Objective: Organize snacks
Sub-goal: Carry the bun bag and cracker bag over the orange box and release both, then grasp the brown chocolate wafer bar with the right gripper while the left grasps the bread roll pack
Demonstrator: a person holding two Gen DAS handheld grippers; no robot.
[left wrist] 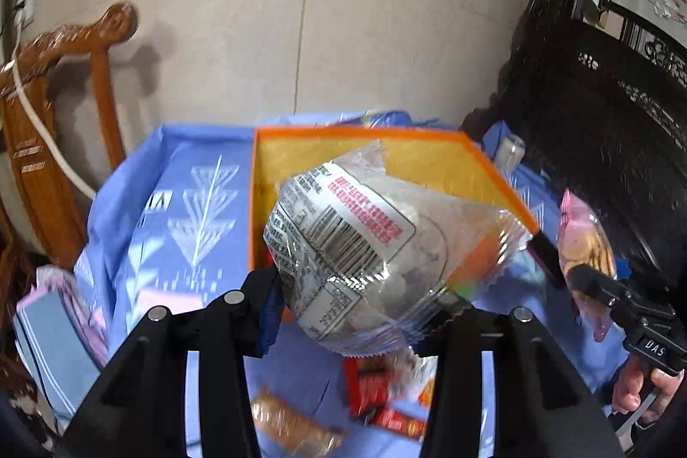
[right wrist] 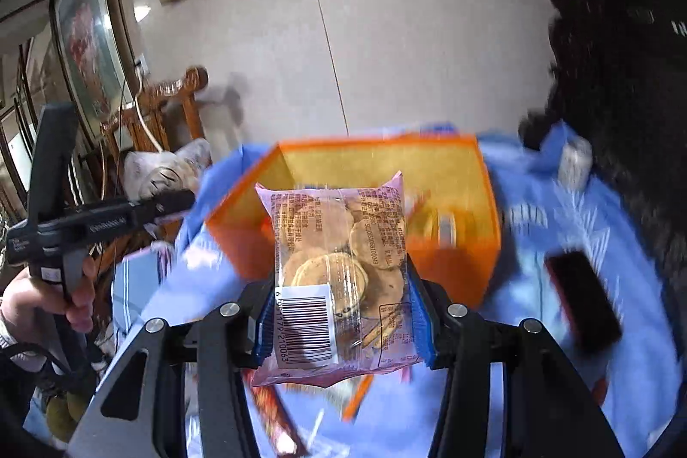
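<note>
Above the blue cloth (left wrist: pixel 141 226), left gripper (left wrist: pixel 360 312) clamps a clear crinkly snack bag (left wrist: pixel 369 243); right gripper (right wrist: pixel 339 325) clamps a pink biscuit packet (right wrist: pixel 339 256) before the orange-walled box (right wrist: pixel 451 166). Loose red-wrapped snacks (left wrist: pixel 378 398) remain outside, so sorting looks partway.

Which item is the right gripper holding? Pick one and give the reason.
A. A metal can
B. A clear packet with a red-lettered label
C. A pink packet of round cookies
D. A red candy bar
C: in the right wrist view, the right gripper is shut on the pink cookie packet, held in front of the orange box; the clear packet is in the left gripper.
</note>
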